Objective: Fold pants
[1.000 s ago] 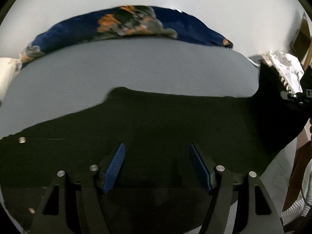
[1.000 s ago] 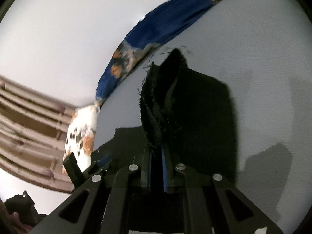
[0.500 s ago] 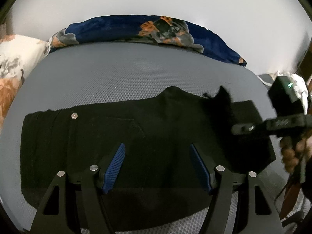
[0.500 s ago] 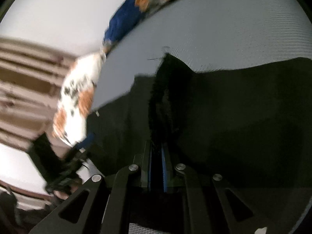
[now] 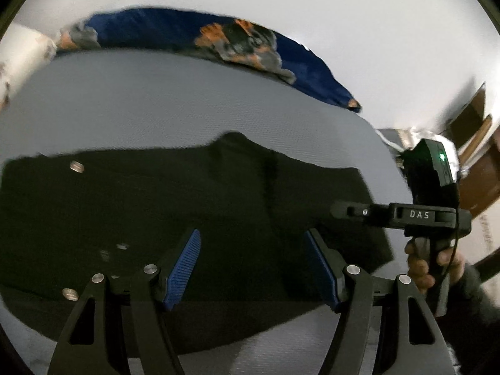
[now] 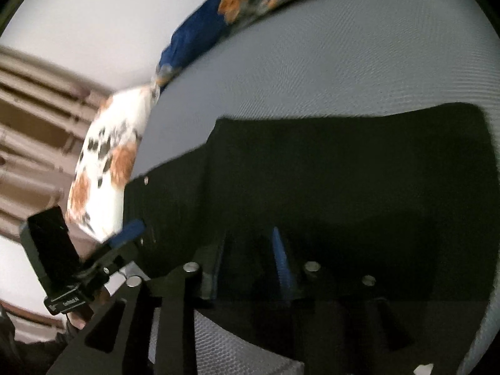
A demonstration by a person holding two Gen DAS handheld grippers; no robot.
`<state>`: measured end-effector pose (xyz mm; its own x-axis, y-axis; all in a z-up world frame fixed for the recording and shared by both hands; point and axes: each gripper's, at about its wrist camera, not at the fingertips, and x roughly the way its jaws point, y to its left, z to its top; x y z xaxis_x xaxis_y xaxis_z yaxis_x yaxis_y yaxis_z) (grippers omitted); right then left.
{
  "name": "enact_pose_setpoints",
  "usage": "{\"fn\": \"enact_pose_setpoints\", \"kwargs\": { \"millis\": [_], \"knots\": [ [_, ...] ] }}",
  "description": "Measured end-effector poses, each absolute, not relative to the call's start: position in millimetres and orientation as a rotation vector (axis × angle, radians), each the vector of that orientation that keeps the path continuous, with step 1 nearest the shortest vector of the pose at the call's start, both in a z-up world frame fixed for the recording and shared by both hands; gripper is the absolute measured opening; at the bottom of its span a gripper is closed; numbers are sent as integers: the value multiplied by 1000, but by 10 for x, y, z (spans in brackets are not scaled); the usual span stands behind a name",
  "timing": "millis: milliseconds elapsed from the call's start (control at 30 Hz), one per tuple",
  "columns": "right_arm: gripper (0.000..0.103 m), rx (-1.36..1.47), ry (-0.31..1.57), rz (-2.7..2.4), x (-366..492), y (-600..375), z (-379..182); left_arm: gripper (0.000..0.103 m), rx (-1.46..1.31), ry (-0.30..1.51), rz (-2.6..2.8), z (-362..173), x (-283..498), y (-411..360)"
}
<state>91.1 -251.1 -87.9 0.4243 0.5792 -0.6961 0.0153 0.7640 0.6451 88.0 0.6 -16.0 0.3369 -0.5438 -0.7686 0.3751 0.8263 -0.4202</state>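
Observation:
Black pants lie folded flat on the grey mattress, with metal buttons showing at their left end. My left gripper hovers over the near part of the pants, open, with nothing between its blue pads. My right gripper is low over the pants; its jaws are opening and no cloth stands up between them. In the left wrist view the right gripper reaches in over the right end of the pants. The left gripper shows at the pants' left edge in the right wrist view.
A blue patterned blanket lies along the far edge of the mattress against a white wall. A white floral pillow sits at the mattress end. Brown wooden furniture stands to the right. A person's hand grips the right gripper's handle.
The right gripper carried the pant leg end across over the rest of the pants, lowered it flat, and its jaws have parted off the cloth. The left gripper drew back, showing the whole pants.

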Motion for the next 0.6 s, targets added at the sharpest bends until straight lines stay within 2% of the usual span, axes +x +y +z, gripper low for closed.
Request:
{"fn": "enact_pose_setpoints", "kwargs": {
  "millis": [167,400,600],
  "knots": [
    [34,688,991,285,628,-2826,-752,67,-309,1209,-701,-322,977,-184],
    [38,649,924,187,398,-3006,-654,53,-409,1413,-696,-664,1101,-418],
    [40,691,906,190,357,-3121,-693,48,-461,1482,-636,-895,1111,-506]
  ]
}}
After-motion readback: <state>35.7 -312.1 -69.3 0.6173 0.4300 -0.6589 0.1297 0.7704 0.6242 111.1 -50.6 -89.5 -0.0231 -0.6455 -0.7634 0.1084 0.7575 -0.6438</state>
